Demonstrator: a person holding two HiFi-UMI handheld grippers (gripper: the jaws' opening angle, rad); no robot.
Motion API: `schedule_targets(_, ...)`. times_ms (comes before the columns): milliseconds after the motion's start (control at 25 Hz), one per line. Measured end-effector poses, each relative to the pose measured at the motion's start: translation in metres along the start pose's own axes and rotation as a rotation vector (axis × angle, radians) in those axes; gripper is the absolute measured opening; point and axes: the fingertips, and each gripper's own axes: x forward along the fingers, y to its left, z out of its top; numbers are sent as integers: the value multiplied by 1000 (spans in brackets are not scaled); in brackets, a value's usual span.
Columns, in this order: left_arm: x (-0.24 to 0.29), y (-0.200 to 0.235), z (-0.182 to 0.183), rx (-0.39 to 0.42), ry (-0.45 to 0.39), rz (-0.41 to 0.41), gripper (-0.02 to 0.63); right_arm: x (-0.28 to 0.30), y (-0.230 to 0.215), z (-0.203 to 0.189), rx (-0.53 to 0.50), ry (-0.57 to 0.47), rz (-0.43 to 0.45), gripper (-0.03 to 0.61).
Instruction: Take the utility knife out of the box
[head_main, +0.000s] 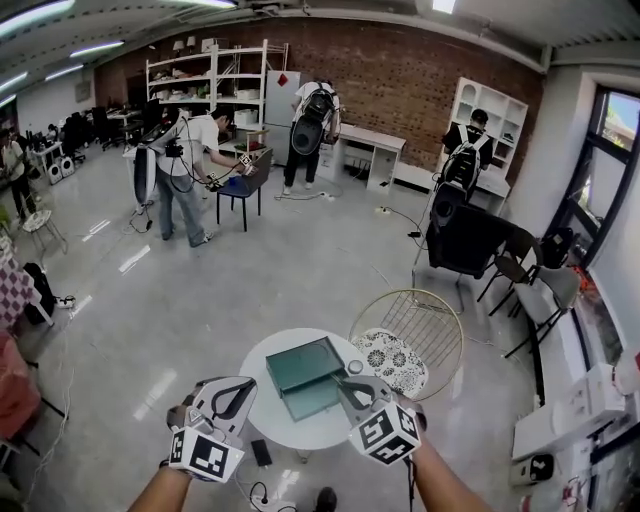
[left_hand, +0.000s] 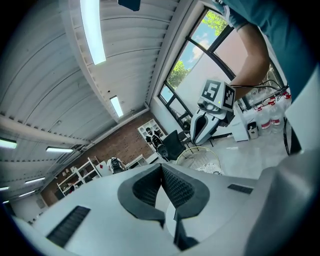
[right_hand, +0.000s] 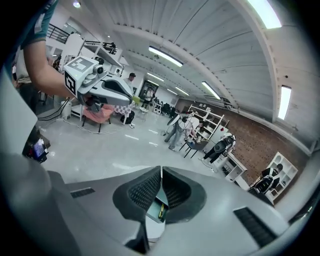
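Teal box (head_main: 304, 372) open, yellowish utility knife (right_hand: 161, 211) inside; left hand-held gripper (left_hand: 161, 169), right hand-held gripper (right_hand: 161, 172) clenched, empty.

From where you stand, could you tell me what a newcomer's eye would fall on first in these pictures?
First, the open teal box on the small round white table at the bottom centre of the head view, flanked by the left gripper and right gripper, both shut. To the table's right stands a wire chair with a patterned cushion; farther back, people with backpacks work before a brick wall.
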Motion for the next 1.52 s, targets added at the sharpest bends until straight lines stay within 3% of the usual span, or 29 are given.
schedule_targets(400,123,0,-9,3,81,-5,18,72,-82,-81,40,32,93,38)
schedule_targets(880,213,-8,-53,-37,157,-8,18,173,-108,-182,110,181,170,38)
schedule_targets(1240,218,-4,-144,-101,143,-45,18,275,-59,-249,149,425,183,41)
schedule_targets(1280,219,-2,-156,-107,142,-52,18,287,-57,-255,153,456,182,52)
schedule_targets(1360,223,2,-180,-125,142,-62,18,310,-55,-269,155,516,168,149)
schedule_targets(1520,230,3,-238,-166,127,-63,18,363,-50,-298,132,598,137,152)
